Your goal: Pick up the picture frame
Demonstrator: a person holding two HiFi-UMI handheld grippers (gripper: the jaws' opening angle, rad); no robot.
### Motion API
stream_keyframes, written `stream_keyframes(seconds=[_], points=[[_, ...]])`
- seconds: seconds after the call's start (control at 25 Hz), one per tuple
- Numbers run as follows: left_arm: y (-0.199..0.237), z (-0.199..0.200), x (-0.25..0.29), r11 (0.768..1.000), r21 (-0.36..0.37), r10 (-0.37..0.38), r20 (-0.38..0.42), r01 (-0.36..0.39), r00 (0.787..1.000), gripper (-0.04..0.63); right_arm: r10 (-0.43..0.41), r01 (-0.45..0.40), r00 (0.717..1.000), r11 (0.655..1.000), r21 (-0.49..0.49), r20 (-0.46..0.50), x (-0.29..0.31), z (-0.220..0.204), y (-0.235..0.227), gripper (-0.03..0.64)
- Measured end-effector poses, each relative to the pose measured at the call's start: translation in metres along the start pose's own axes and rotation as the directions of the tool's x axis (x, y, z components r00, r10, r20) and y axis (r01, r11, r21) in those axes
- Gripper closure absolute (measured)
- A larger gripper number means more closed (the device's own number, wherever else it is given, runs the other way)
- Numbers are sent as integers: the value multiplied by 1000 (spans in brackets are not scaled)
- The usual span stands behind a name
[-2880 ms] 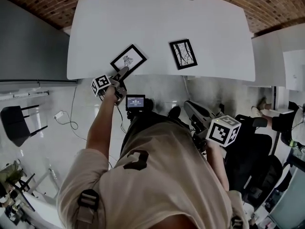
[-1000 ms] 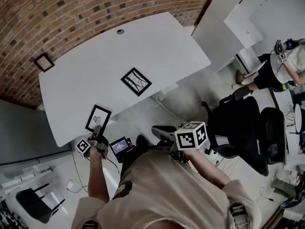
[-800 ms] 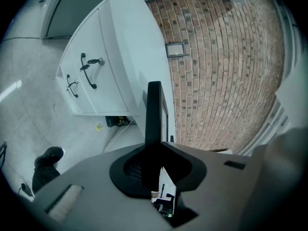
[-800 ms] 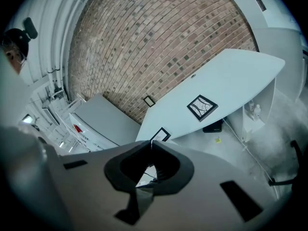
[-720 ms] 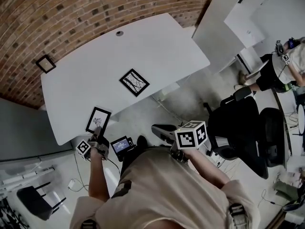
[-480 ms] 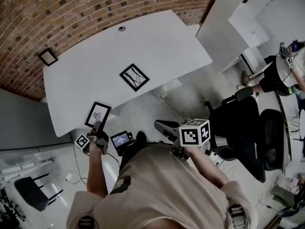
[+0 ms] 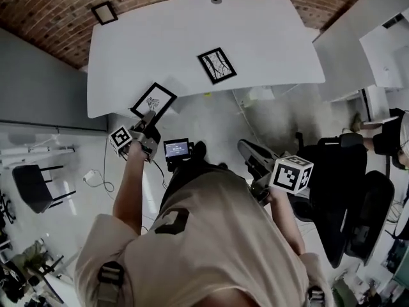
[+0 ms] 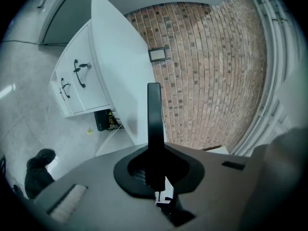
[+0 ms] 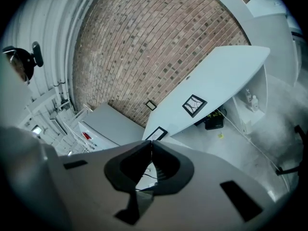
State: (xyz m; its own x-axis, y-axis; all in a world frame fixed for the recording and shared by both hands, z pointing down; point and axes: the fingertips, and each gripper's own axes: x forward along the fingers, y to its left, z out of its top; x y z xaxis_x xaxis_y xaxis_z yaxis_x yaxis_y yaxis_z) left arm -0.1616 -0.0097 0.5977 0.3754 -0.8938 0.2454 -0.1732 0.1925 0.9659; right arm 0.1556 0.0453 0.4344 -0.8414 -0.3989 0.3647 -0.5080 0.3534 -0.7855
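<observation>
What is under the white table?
A black box with cables sits on the floor under the table. In the head view, the tabletop covers it.

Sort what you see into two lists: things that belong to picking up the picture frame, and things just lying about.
Part of the job:
- picture frame, held clear of the table edge
- left tool, shut on it

Just lying about:
- second frame, flat on the white table
- small frame on the brick wall
- right tool, shut and empty
- office chair
</observation>
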Motion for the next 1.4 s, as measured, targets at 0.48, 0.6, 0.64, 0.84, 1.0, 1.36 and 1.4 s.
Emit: stream_keyframes(seconds=[0.48,0.6,0.64,0.84,1.0,1.36,1.4], points=[[-87,-54,-18,973,176,-132,-116,151,984,580,53,-54,998,999,-8,-16,-4,-31,11,611],[-100,-71,-31,966,198,-140,-128,163,982,580,90,-90,996,996,16,-24,-5,-41,12,611],[-104,-77,-36,963,214,-136,-134,163,982,580,102,-101,994,994,29,-29,-6,-44,11,611],[-126,-112,-52,942,286,-123,-184,173,975,580,148,-144,988,984,109,-37,-9,-63,9,611],[-139,-126,-57,926,334,-113,-201,177,973,580,177,-165,982,974,156,-64,-8,-77,10,611],[-146,-129,-45,919,330,-132,-254,214,958,580,112,-107,993,982,157,-26,-9,-75,-1,611],[-147,-126,-42,919,326,-137,-260,221,956,580,101,-96,995,983,157,-25,-7,-74,-2,611]])
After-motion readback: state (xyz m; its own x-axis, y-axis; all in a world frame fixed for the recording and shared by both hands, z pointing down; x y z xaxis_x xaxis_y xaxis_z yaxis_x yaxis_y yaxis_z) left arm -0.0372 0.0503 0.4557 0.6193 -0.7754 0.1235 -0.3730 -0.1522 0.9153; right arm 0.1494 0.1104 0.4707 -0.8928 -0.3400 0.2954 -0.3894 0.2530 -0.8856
